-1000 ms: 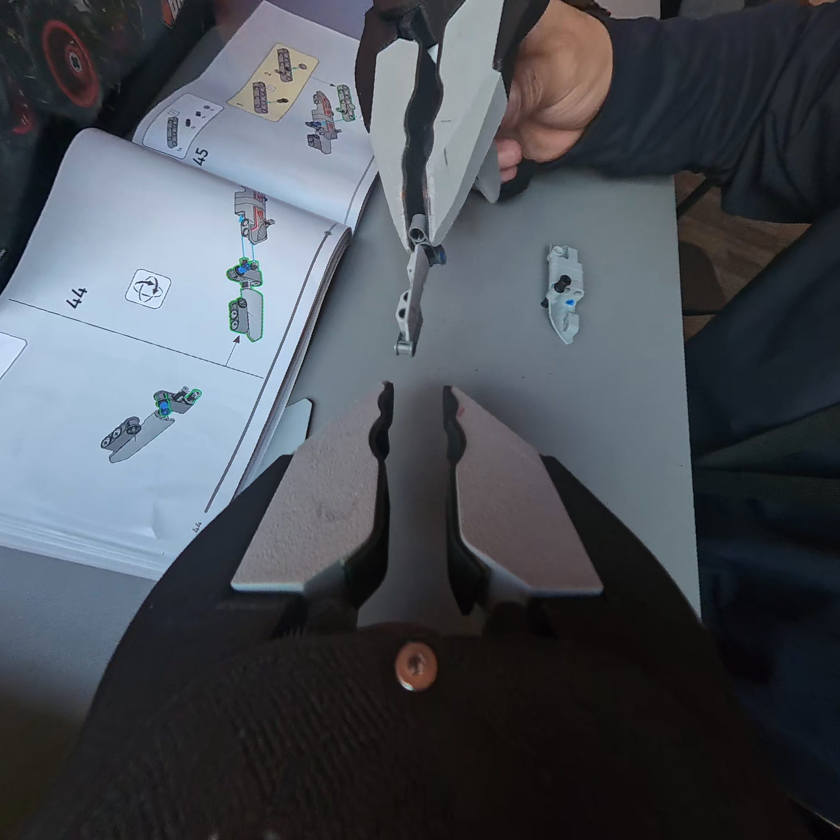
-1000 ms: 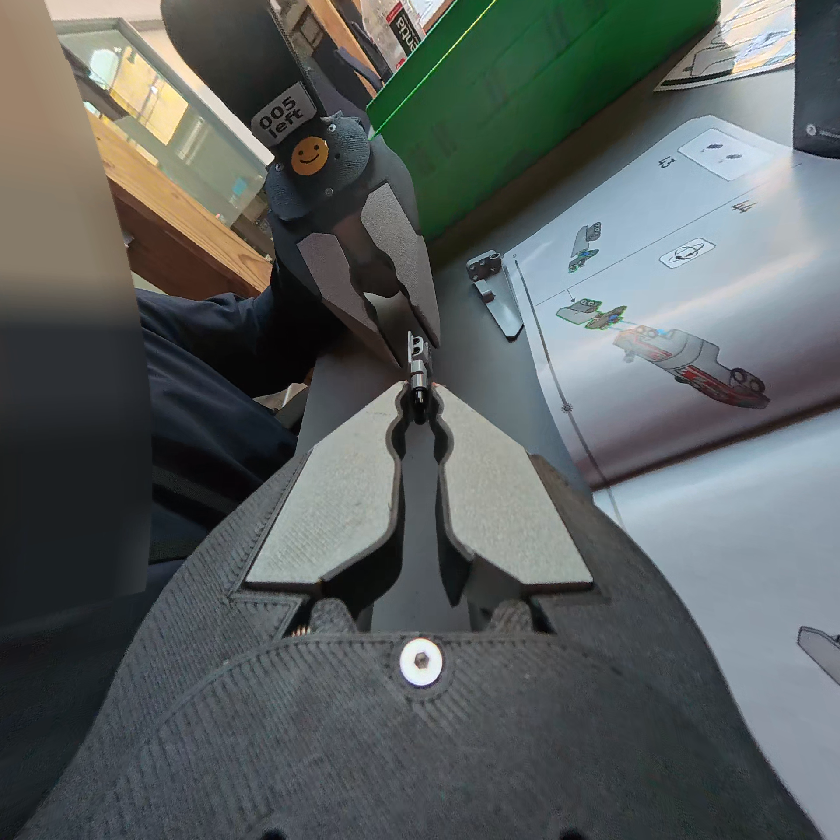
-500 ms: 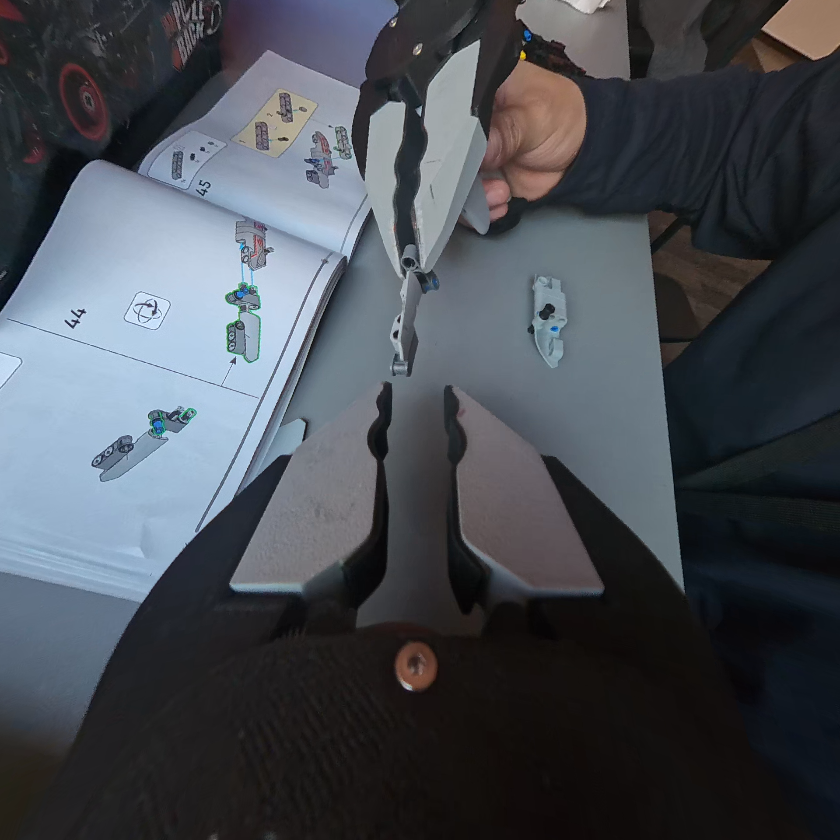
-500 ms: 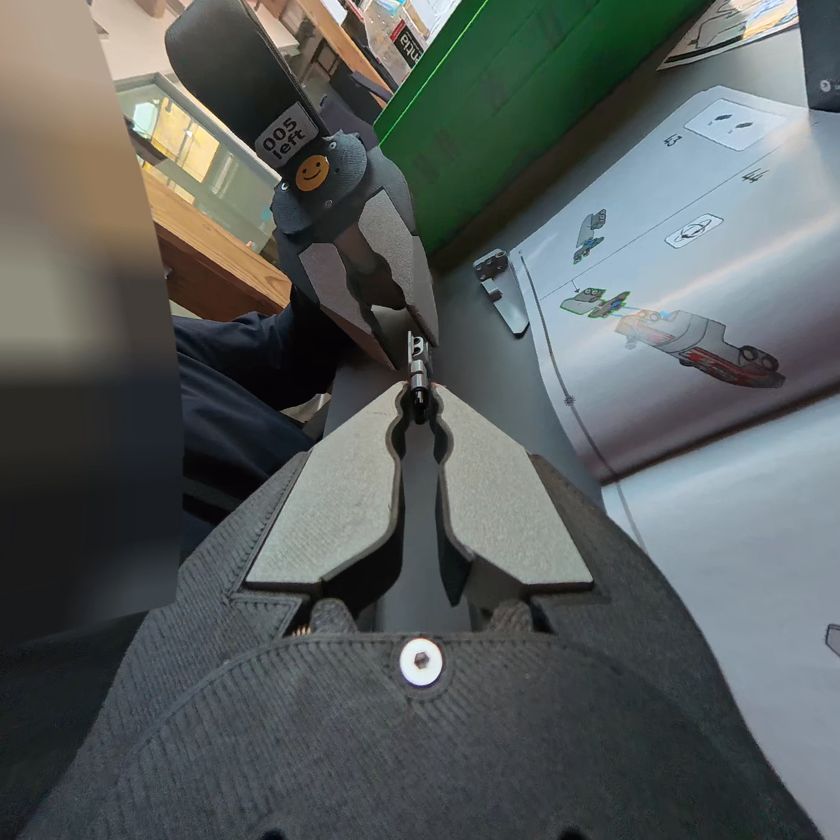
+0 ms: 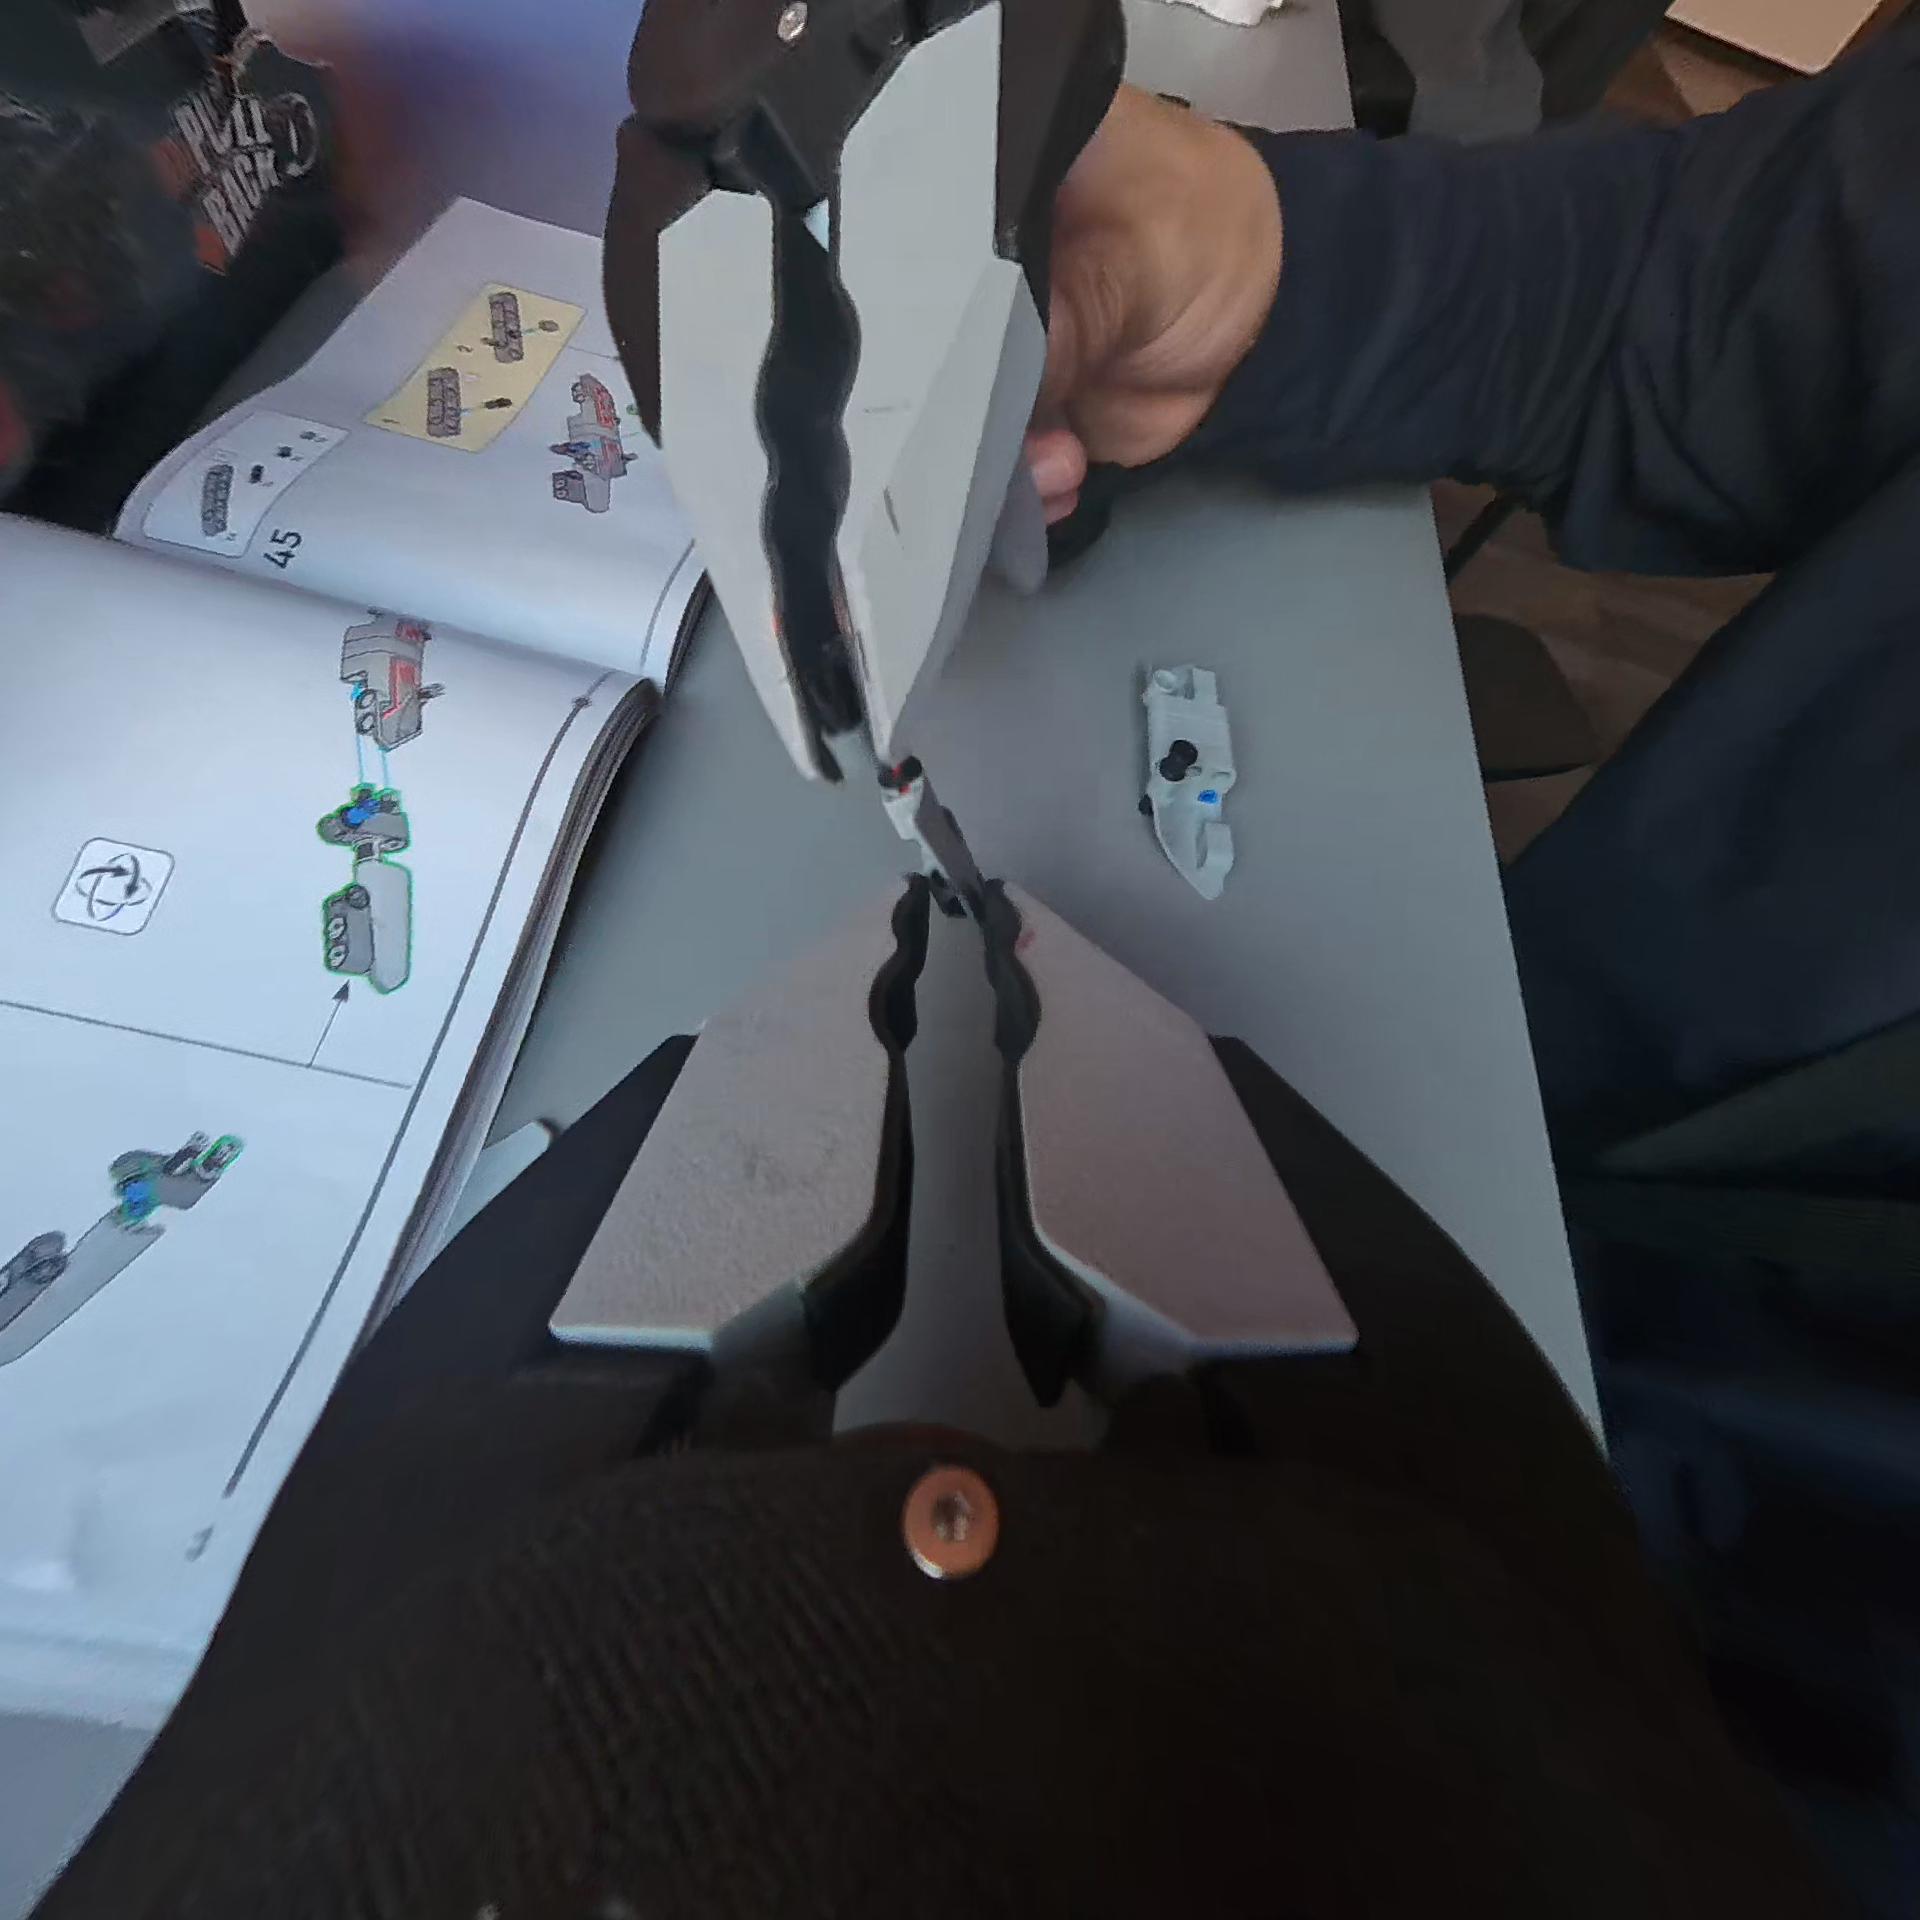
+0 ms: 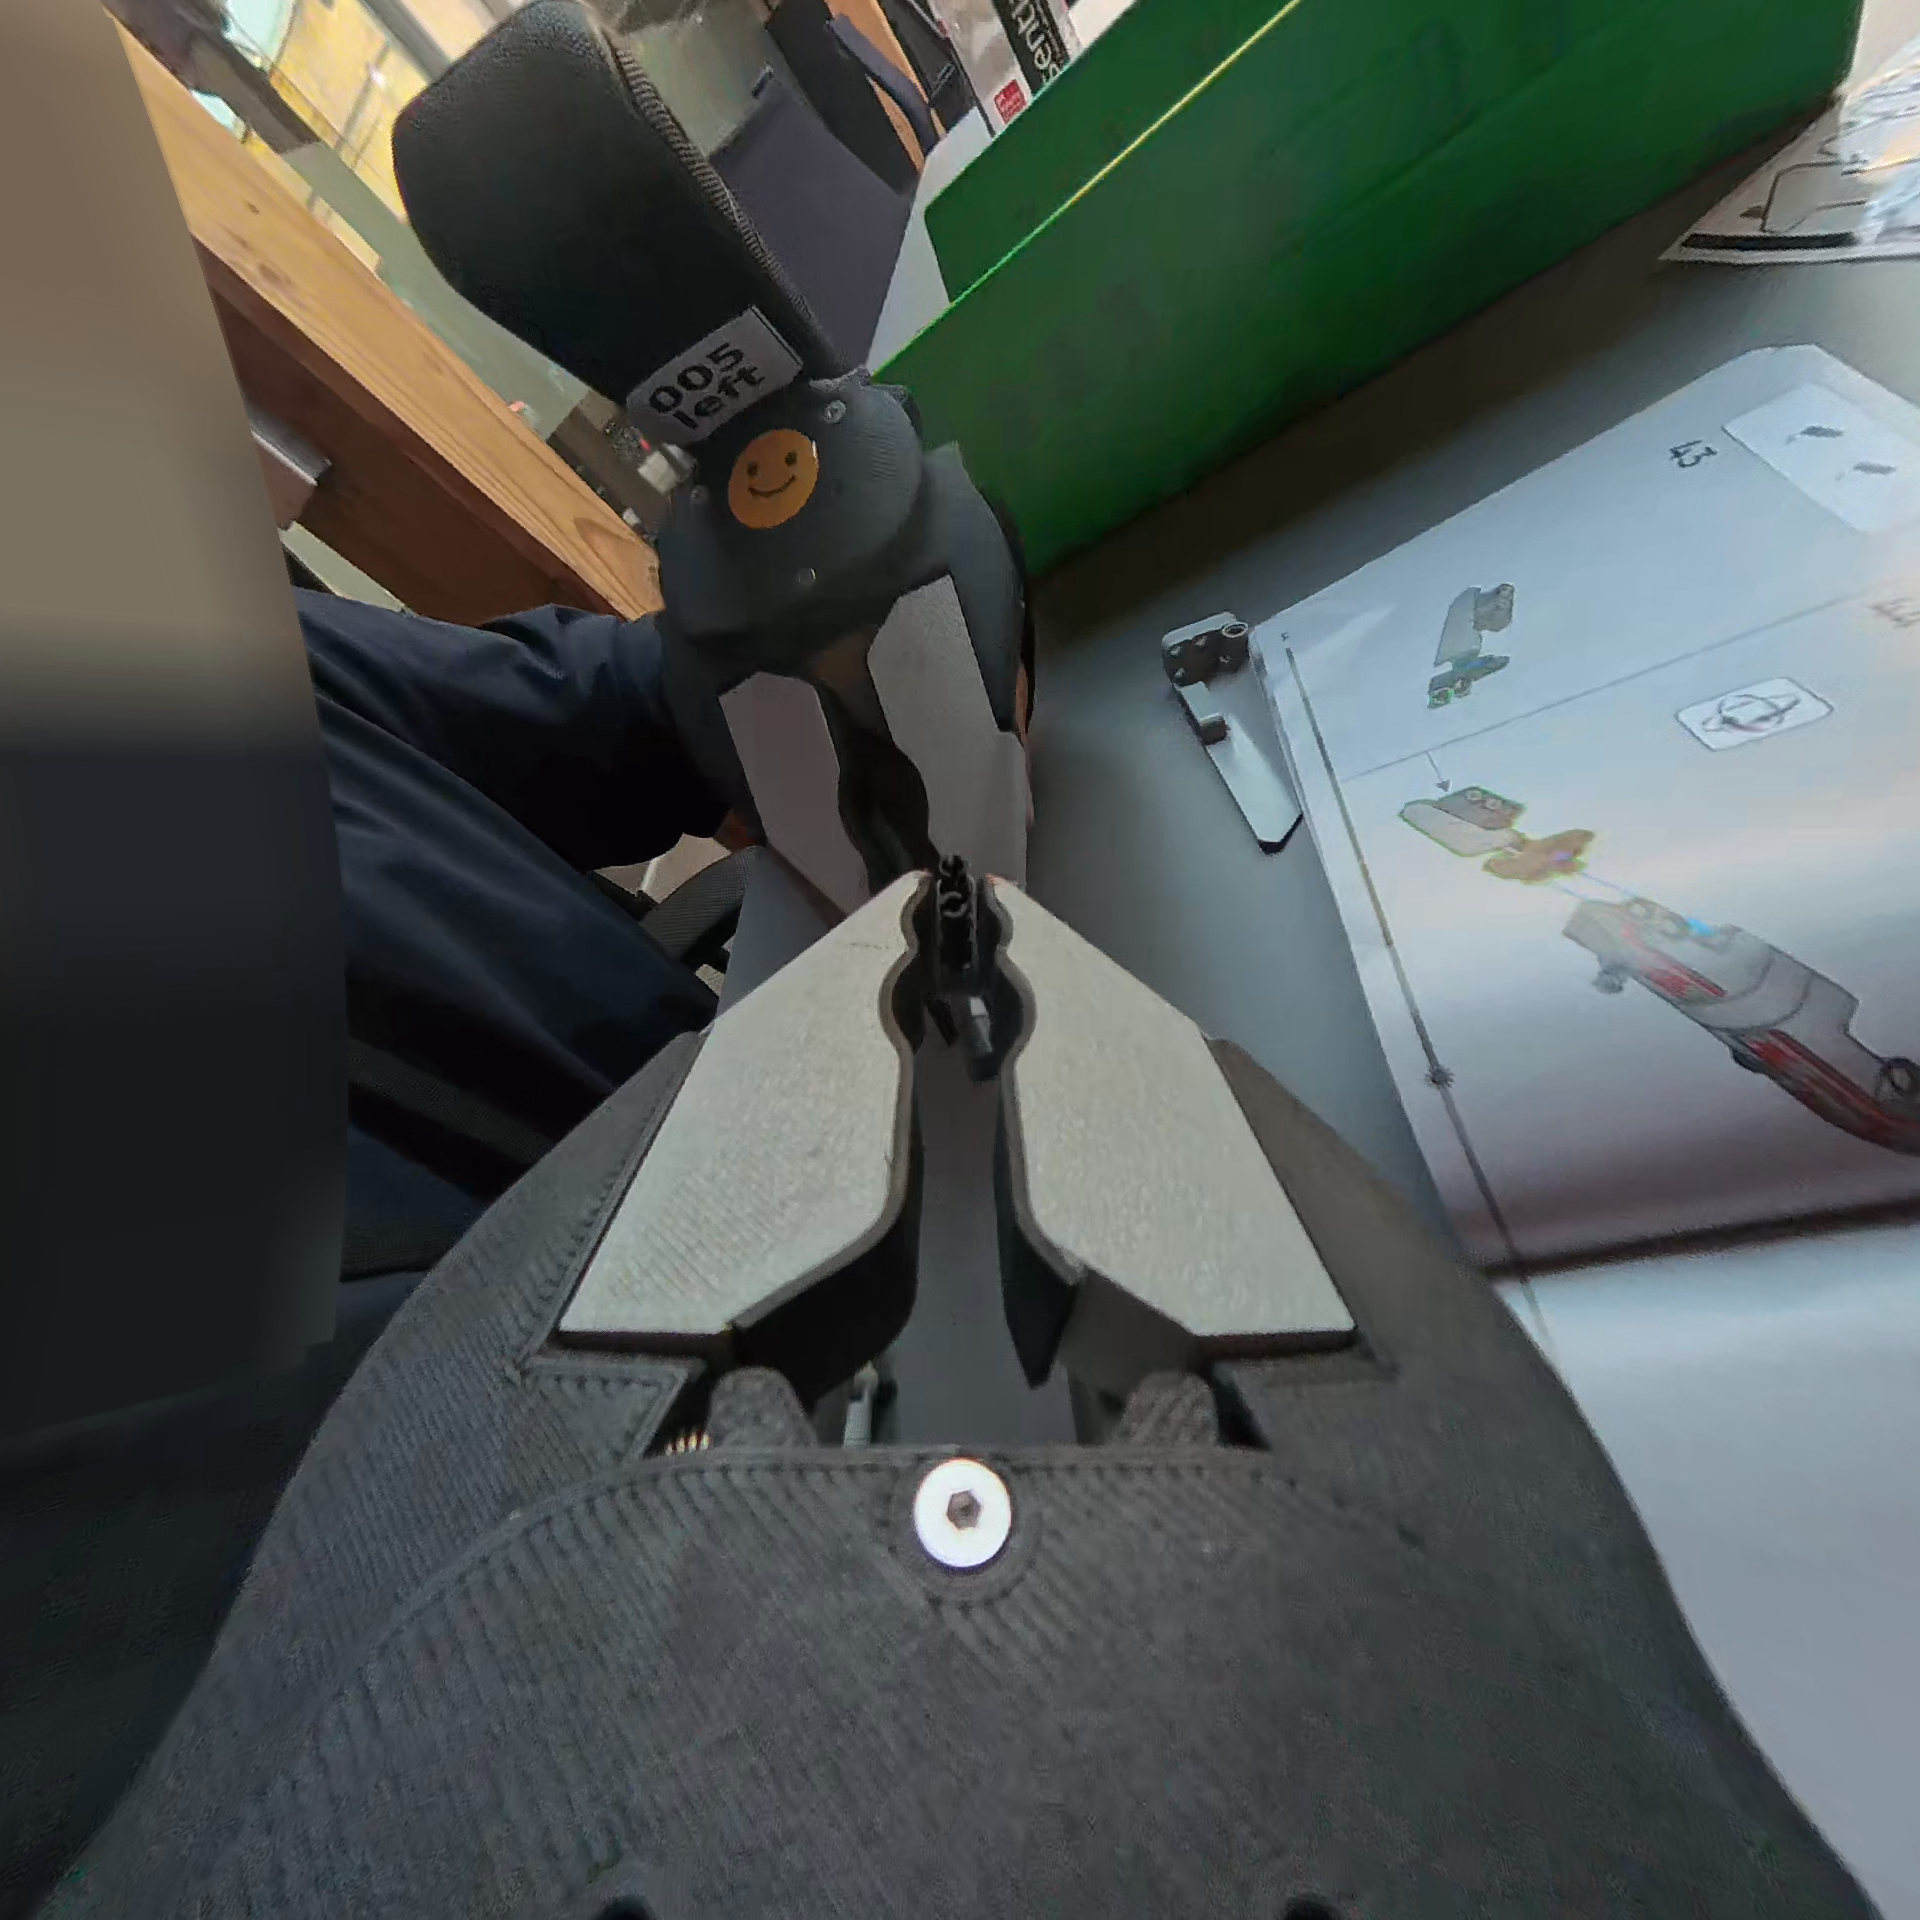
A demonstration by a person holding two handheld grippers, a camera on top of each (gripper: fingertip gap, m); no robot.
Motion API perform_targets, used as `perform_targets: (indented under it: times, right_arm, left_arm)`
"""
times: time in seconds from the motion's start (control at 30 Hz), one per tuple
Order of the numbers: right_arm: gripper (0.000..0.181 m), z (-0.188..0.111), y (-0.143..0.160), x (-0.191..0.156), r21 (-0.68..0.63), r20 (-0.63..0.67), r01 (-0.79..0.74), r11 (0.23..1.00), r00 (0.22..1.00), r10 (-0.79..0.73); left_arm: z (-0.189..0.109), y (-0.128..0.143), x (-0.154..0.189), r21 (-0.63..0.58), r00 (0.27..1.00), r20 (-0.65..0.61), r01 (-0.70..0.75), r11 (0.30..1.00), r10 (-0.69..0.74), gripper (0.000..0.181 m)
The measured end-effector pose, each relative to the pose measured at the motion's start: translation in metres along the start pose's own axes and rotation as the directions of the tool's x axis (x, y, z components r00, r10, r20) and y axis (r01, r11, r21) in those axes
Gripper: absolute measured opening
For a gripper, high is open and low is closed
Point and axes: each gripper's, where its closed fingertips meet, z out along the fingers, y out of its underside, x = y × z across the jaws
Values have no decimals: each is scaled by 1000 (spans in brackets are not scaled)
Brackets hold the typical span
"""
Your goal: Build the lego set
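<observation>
Your left hand-held gripper [image 5: 951, 894] has moved up to the grey piece [image 5: 914, 816] — its slightly parted tips now bracket the low end, not yet pinching. Your right hand-held gripper [image 6: 961, 904] stays clenched on the top. A handover looks imminent. The finished part [image 5: 1190, 795] lies on the table [image 5: 1299, 1039], right; no containers show.

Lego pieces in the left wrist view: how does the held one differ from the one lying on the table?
The held piece is slim and hangs in the air from the right gripper; the loose piece is wider and lies flat on the table, untouched. Both are mostly grey.
</observation>
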Motion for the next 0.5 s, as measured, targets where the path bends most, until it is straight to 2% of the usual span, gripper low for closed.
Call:
perform_targets:
  times: [0.1, 0.2, 0.33, 0.43, 0.5]
  right_arm:
    - [5, 11, -4, -6, -3, 6, 19, 1000, 1000, -19]
    - [5, 14, -16, -13, 43, 3, 54, 998, 999, -54]
    - [11, -3, -33, -19, 119, -21, 91, 989, 996, -89]
    - [19, -16, -33, -13, 135, -72, 125, 983, 991, -116]
    - [25, -18, -28, -12, 126, -62, 126, 984, 991, -119]
  left_arm:
    - [4, -6, 5, 40, 998, -43, 54, 998, -52, 7]
    - [0, -16, 0, 118, 996, -31, 91, 989, -88, 6]
    - [-9, -22, -4, 187, 989, -44, 147, 971, -141, 5]
    - [-17, -28, -8, 255, 985, -31, 173, 951, -171, 5]
    - [-20, -34, -8, 306, 982, -36, 188, 933, -186, 5]
